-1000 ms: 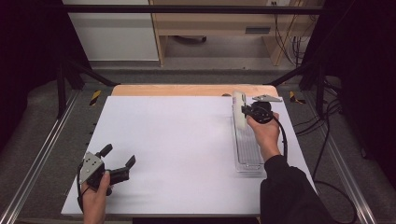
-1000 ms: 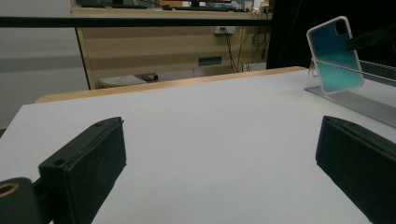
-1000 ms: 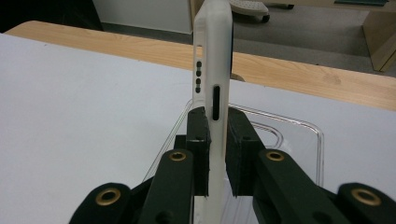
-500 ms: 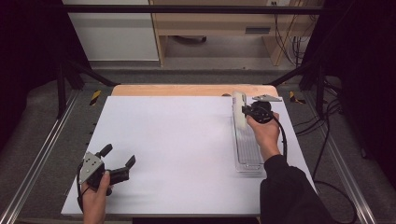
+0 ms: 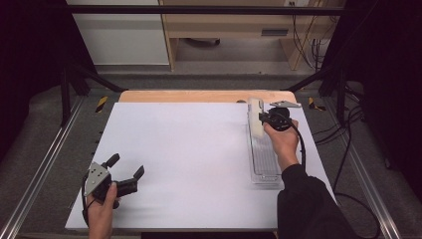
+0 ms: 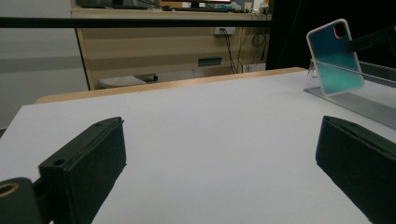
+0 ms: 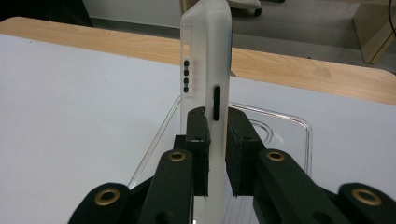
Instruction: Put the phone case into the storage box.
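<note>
Phone case (image 5: 255, 118) above tray (image 5: 263, 164) far end, table (image 5: 189, 149) right side.

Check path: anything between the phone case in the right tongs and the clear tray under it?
Nothing visible. The right tongs are shut on the phone case, held on edge above the far end of the clear tray. The tray's ribbed floor looks bare. The left tongs are far off, open.
</note>
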The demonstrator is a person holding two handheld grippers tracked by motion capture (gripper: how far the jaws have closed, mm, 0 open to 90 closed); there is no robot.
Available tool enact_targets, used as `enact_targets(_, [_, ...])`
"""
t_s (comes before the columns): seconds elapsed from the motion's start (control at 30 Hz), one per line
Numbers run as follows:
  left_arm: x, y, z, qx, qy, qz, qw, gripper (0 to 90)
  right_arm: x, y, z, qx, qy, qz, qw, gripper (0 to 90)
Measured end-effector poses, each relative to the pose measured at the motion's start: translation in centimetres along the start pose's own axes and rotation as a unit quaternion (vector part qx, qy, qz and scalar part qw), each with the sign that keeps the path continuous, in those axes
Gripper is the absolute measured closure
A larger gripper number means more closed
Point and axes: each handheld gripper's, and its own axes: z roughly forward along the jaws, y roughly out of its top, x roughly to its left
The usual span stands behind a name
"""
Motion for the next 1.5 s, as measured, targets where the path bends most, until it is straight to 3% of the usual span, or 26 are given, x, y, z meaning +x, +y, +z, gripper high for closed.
enact_targets(1.5, [-0.02,0.01,0.01,0.001,0.0,0.0,1.0,1.5,-0.55,0.29,0.22,0.008,-0.013,0.012,0.9998,79.4])
